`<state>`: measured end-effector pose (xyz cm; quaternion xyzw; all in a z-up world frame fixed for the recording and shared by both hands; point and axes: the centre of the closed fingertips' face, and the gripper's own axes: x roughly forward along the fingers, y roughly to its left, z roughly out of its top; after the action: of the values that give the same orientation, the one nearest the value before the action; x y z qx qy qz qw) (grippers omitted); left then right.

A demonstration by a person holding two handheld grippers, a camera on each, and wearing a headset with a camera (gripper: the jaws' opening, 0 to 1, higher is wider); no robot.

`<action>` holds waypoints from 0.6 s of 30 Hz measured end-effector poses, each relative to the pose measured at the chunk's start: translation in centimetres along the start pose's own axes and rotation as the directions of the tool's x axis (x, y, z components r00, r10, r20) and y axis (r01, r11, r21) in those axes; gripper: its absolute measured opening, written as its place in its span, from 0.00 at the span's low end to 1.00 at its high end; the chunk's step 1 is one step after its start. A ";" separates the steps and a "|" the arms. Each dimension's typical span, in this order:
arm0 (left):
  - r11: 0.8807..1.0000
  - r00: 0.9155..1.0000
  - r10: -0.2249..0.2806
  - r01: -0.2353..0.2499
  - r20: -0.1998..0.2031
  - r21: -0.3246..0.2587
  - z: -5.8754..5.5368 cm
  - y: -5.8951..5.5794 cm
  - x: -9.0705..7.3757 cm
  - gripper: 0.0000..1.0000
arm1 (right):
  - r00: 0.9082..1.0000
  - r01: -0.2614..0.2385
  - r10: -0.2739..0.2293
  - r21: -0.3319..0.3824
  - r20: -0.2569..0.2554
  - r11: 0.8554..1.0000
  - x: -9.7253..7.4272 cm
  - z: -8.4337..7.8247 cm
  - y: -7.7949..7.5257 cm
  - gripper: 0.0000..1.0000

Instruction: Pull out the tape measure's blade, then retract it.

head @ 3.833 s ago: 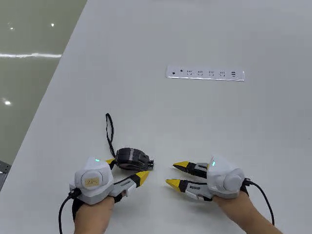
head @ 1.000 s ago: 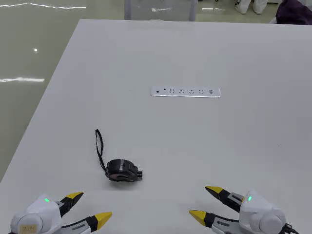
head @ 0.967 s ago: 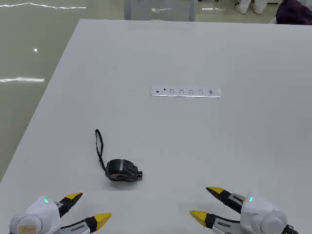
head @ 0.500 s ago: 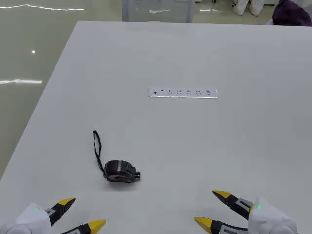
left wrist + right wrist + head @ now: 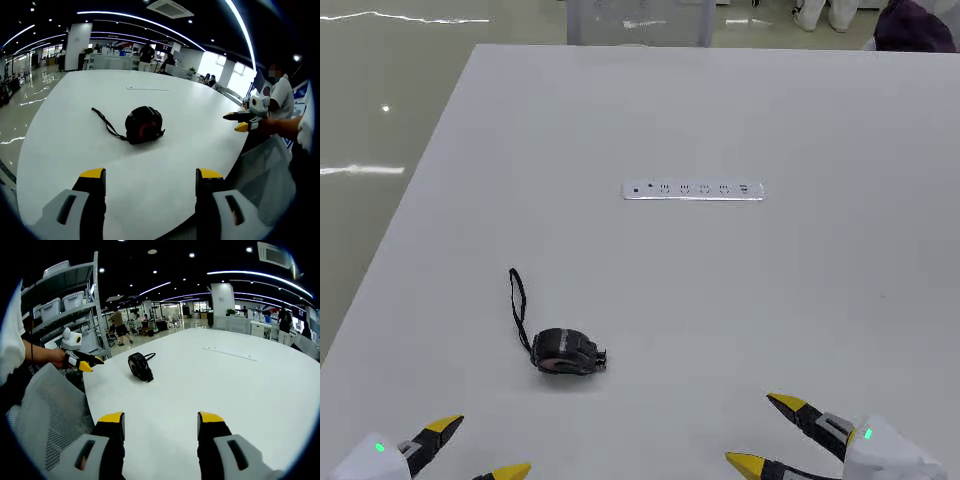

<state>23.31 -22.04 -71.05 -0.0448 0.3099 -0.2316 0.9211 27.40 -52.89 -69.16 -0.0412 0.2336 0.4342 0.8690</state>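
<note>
Head view: tape measure [image 5: 566, 351] on surface [image 5: 720, 300], 1 o'clock from left hand-held gripper [image 5: 478, 447], blade housed. Left hand-held gripper and right hand-held gripper [image 5: 765, 433] spread, empty. We can't tell: cycle finished or unstarted.

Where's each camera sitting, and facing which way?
Head view: headset, looking down at table, tape measure, power strip; left hand-held gripper and right hand-held gripper at bottom.
Left gripper view: on left hand-held gripper, facing the tape measure; open jaws below.
Right gripper view: on right hand-held gripper, same target; open jaws below.
All share the tape measure.
</note>
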 end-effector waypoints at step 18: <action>0.999 1.000 0.015 -0.014 0.016 -0.038 -0.7 -0.2 -1.0 0.79 | 1.000 0.018 -0.018 0.025 0.004 1.000 -1.2 -0.7 0.5 0.61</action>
<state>22.10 -21.73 -70.98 -0.0619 0.3069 -0.2185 0.9242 26.20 -53.65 -69.19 -0.0316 0.2369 0.4234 0.8738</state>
